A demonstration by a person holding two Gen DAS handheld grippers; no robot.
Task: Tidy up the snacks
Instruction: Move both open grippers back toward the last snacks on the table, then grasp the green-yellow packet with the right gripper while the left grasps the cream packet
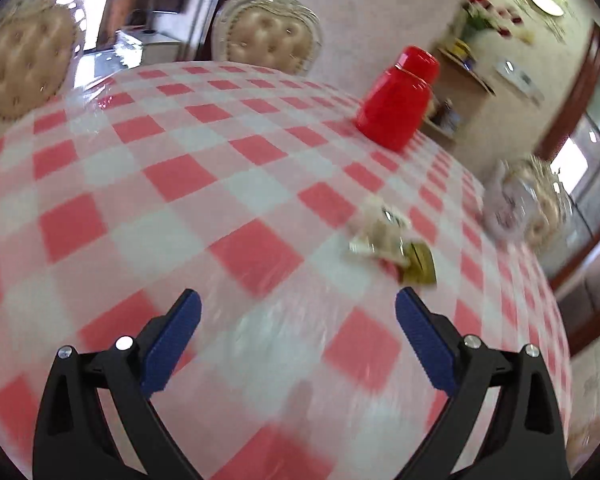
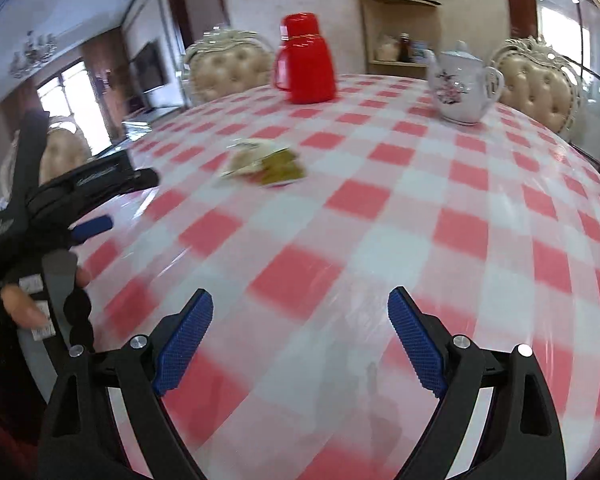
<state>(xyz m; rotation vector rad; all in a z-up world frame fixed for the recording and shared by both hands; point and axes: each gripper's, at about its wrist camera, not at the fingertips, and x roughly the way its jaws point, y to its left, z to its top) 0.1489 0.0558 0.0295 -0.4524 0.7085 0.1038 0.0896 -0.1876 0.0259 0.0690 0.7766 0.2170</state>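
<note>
Both views are bright with daylight. In the left wrist view a window (image 1: 568,164) far right of the hand-held gripper (image 1: 298,306) is blown out white, and more washed-out glass glows at upper left. The checked counter (image 1: 140,184) carries a glossy sheen with pale glare streaks. Motion blur smears the cloth squares just ahead of the fingertips, and the snack packets (image 1: 392,244) to the right are too smeared to read. The red flask (image 1: 396,100) stays fairly crisp. In the right wrist view the teapot (image 2: 460,84) is sharp, the near cloth blurred. Fisheye distortion bows the counter into a dome; the corners go dark.
</note>
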